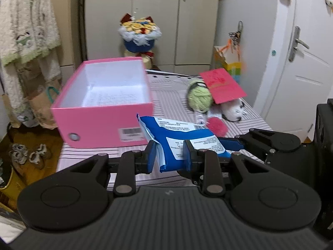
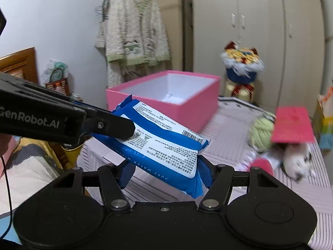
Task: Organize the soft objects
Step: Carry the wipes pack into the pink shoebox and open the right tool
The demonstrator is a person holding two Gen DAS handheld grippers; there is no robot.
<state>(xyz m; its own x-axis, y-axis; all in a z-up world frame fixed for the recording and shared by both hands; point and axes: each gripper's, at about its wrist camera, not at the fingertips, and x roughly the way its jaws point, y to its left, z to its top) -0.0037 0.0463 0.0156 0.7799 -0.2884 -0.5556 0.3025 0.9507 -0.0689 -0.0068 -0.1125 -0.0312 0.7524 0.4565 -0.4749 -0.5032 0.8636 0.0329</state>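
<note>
Both grippers, left (image 1: 169,156) and right (image 2: 166,174), clamped on blue "PURE WATER WIPES" pack (image 2: 166,145); "GenRobot.AI" alongside.

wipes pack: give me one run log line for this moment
wipes pack held above bed | left hand-held gripper shut on it | right hand-held gripper shut on it | pink box open, no soft things visible inside

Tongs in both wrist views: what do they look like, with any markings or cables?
Both tongs, left and right, are matte black: ribbed body, two round discs, linkage arms with silver pivot pins, blue finger pads. White "GenRobot.AI" lettering marks the left one's side. A thin black cable hangs at the frame edge.
</note>
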